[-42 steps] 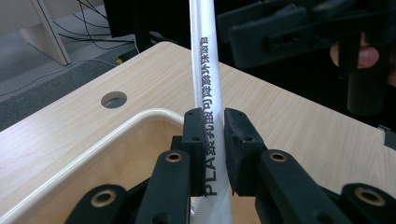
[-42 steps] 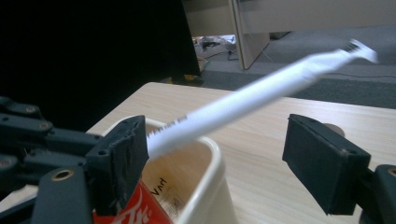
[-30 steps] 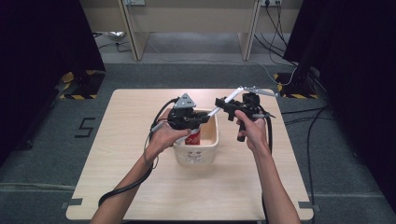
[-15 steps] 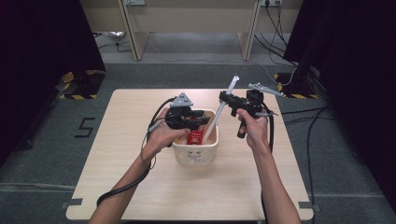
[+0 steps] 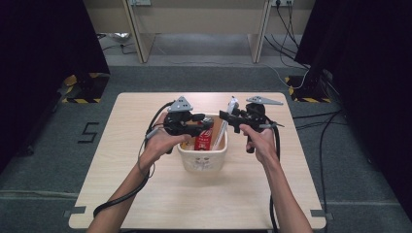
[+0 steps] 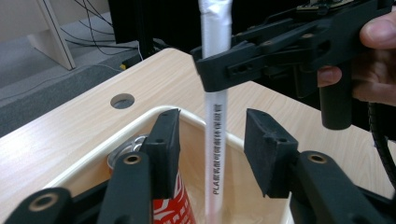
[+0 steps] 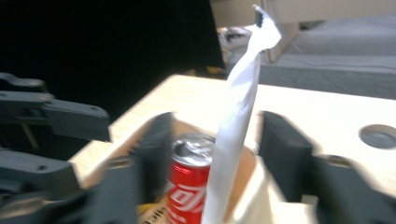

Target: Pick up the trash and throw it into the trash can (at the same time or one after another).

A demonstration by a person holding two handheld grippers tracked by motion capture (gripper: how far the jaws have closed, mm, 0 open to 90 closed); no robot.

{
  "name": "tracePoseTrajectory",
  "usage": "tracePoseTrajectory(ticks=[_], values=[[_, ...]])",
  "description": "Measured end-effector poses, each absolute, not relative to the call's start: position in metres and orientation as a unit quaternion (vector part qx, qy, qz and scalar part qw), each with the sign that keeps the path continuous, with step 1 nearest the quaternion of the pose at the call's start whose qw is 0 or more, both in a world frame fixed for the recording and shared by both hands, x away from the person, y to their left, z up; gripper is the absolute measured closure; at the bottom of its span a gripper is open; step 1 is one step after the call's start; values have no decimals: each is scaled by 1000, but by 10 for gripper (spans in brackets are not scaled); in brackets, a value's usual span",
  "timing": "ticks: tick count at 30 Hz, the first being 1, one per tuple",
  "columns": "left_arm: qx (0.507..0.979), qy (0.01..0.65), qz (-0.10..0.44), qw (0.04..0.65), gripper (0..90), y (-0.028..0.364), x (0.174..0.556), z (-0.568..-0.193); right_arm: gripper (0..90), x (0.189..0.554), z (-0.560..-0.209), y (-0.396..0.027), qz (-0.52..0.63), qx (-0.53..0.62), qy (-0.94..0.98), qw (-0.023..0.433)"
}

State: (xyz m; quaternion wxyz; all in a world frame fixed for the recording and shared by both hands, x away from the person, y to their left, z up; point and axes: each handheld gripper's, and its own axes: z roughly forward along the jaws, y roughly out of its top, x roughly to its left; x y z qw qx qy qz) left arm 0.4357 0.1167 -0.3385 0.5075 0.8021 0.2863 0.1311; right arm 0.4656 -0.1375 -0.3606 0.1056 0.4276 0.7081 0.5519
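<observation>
A cream bucket (image 5: 201, 162) stands mid-table with a red can (image 5: 204, 139) upright inside. A long stick in a white paper wrapper (image 5: 222, 133) leans in the bucket beside the can, its top poking out. My left gripper (image 5: 206, 124) is at the bucket's left rim. Its jaws have just been opening and stand either side of the stick (image 6: 216, 140) without touching it. My right gripper (image 5: 224, 115) comes in from the right, higher up the stick (image 7: 233, 121). Its jaws have also just been opening, with gaps on both sides.
The wooden table (image 5: 145, 194) has a round cable hole (image 6: 122, 100) behind the bucket. Something yellowish (image 5: 187, 143) lies in the bucket left of the can. Cables trail from both grippers, and desk legs and floor cables lie beyond the far edge.
The stick went from raised and slanted to the right, to steep, to standing lower in the bucket. Both pairs of jaws have opened off it. The hands stayed in place.
</observation>
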Motion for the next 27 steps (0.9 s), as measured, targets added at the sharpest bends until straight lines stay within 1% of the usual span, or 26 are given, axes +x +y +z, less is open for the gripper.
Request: tracePoseTrajectory(ticks=[2, 4, 7, 15, 19, 24, 27], values=[[802, 295, 130, 503, 494, 118, 435, -340, 241, 465, -360, -139, 541, 432, 714, 107], [801, 300, 130, 501, 457, 121, 433, -340, 206, 462, -359, -144, 533, 430, 719, 123], [800, 306, 131, 500, 419, 125, 431, -341, 158, 456, -356, -153, 534, 418, 723, 131], [793, 320, 136, 501, 346, 143, 423, -343, 155, 442, -356, -181, 523, 419, 726, 154], [788, 328, 129, 504, 309, 154, 418, -347, 154, 433, -359, -196, 515, 424, 726, 164], [787, 329, 127, 506, 271, 163, 411, -351, 154, 422, -371, -206, 485, 427, 738, 195], [785, 329, 127, 509, 262, 168, 406, -354, 154, 415, -379, -211, 472, 428, 744, 202]])
